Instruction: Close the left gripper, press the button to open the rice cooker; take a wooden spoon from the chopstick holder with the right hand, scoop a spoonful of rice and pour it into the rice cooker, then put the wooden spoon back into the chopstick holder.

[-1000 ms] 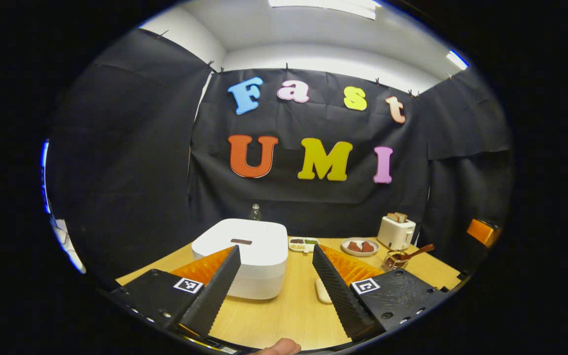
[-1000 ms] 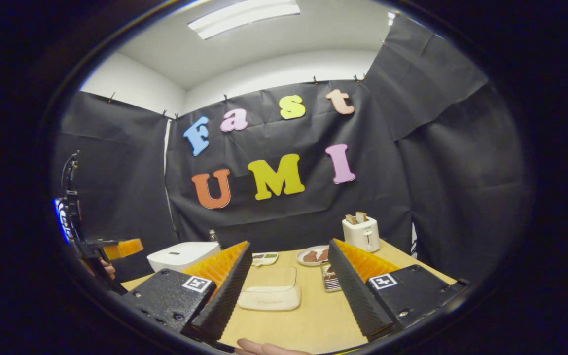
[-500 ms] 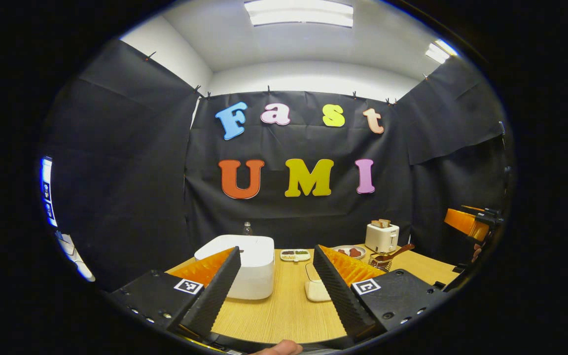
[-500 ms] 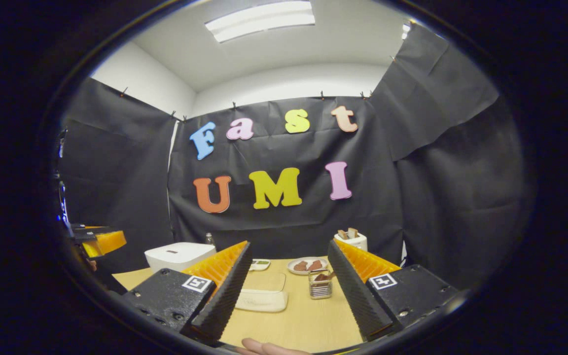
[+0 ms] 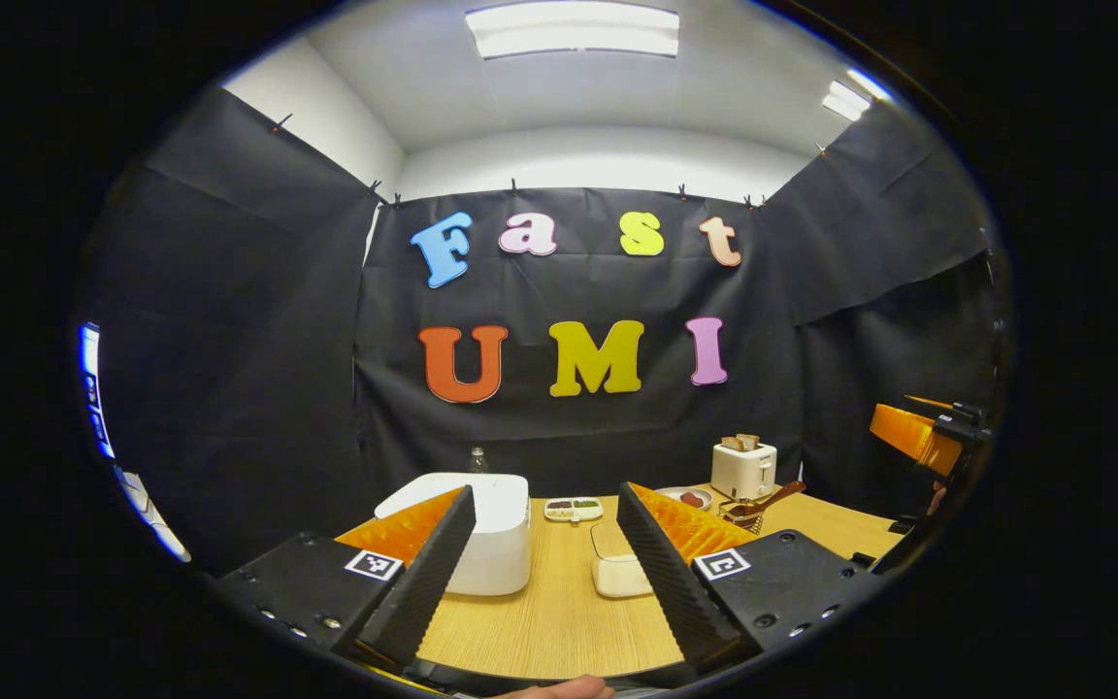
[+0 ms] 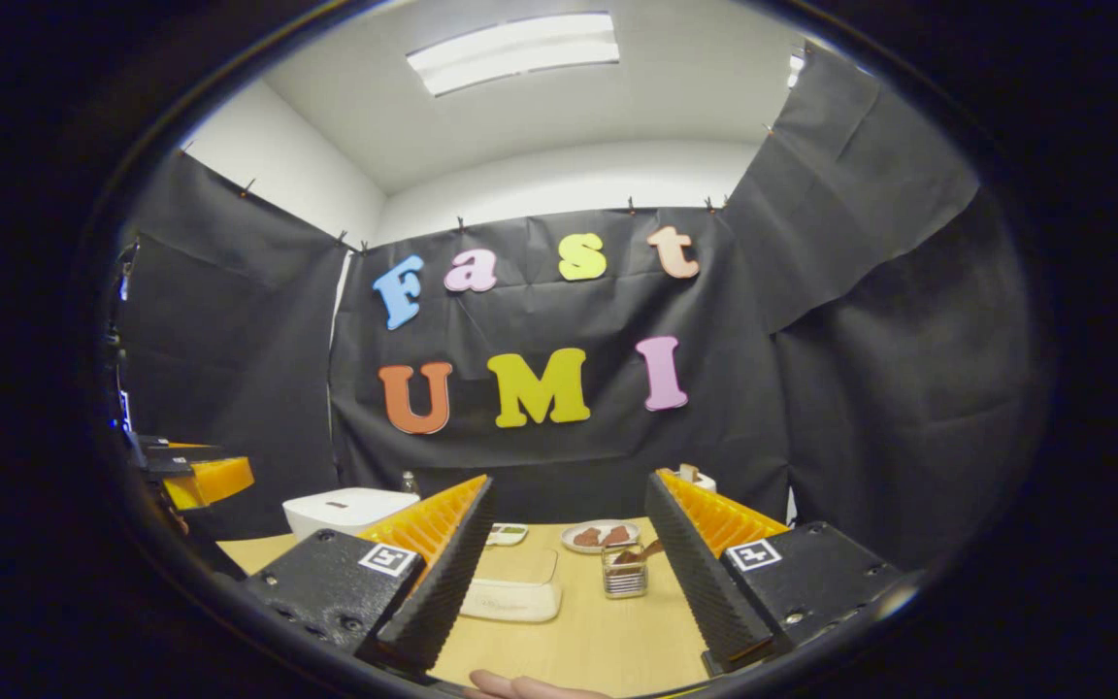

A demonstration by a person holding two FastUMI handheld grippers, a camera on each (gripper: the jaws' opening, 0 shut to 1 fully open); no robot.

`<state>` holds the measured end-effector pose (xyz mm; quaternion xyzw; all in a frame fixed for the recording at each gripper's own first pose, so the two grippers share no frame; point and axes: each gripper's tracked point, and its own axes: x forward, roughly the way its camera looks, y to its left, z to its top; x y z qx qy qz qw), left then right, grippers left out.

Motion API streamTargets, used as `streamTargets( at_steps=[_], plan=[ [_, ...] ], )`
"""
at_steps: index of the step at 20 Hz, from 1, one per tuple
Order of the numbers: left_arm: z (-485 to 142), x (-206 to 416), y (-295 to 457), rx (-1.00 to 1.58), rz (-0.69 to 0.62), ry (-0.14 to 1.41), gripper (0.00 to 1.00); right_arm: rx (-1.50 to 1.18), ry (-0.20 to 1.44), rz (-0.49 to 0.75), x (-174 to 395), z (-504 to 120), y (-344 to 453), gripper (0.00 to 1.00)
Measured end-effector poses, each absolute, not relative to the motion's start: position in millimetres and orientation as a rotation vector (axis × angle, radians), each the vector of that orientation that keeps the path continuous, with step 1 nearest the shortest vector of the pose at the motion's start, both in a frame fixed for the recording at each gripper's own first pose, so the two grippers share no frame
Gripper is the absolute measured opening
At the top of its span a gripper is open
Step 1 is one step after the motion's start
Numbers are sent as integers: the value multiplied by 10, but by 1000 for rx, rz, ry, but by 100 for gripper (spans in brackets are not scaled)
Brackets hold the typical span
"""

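Wood-topped table (image 5: 559, 621) runs out past both my pairs of fingers, which stand spread wide with nothing between them. Left gripper (image 5: 544, 568) faces the white rice cooker (image 5: 486, 534), lid down; it looks heavy and smooth. Right gripper (image 6: 569, 563) faces the wire holder (image 6: 624, 573) with the spoon (image 6: 643, 553): light, stiff, best taken by its raised handle, I judge. A clear box (image 6: 515, 587) sits beside it, with open table around.
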<state>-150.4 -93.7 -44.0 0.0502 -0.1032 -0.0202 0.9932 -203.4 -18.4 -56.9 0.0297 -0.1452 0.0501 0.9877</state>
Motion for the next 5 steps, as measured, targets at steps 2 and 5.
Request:
streamTargets(
  at_steps=[2,5],
  plan=[
    [-443,-1492,-939,111,-33,-209,94,60,-269,89,-1984,-623,-226,100],
    [-446,-1461,-921,112,-31,-211,94,65,-263,87,-1982,-628,-250,100]
  ],
)
